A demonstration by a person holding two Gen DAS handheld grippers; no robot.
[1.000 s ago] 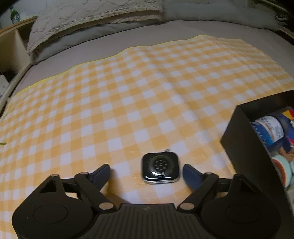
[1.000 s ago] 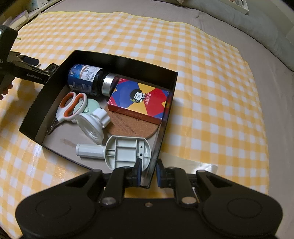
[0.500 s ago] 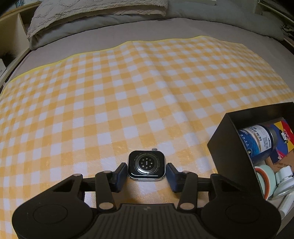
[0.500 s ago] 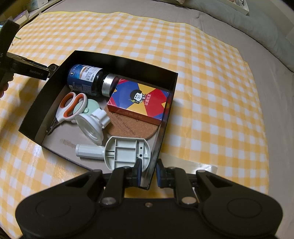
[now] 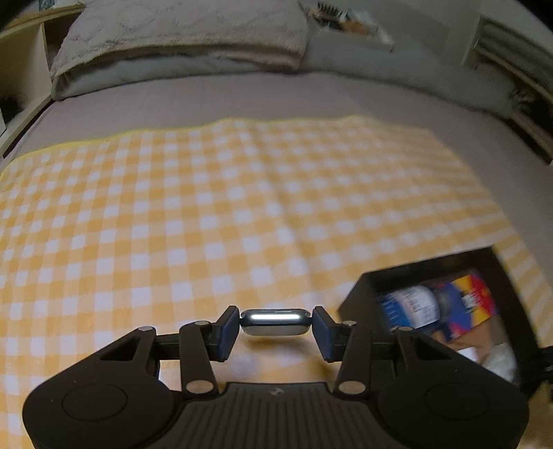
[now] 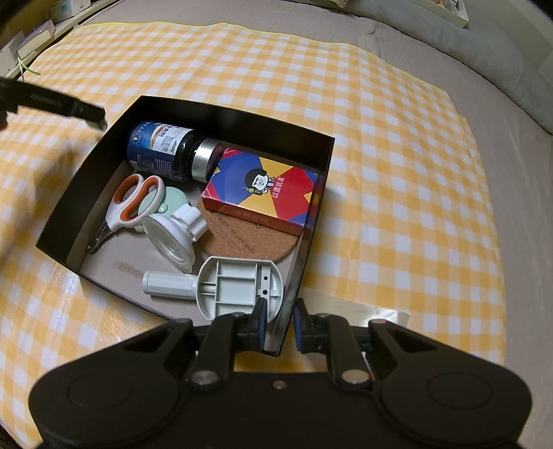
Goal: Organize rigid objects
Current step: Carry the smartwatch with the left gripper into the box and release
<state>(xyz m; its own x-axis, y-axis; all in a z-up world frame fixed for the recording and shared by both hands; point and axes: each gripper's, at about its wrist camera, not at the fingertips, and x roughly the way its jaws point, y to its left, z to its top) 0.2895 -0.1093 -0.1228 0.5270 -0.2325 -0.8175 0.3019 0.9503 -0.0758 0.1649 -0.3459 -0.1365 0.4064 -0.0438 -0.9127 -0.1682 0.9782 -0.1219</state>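
The left gripper (image 5: 275,326), whose jaws stood spread around the watch body (image 5: 274,322) a second ago, now pinches it lifted left of the black box (image 6: 312,214), whose wall the right gripper (image 6: 279,326) pinches, ready for boxing.

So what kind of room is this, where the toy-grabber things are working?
Most likely a bedroom. The yellow checked cloth is spread over a bed with a grey sheet, a quilted pillow lies at its far end, and a folded grey duvet runs along one side.
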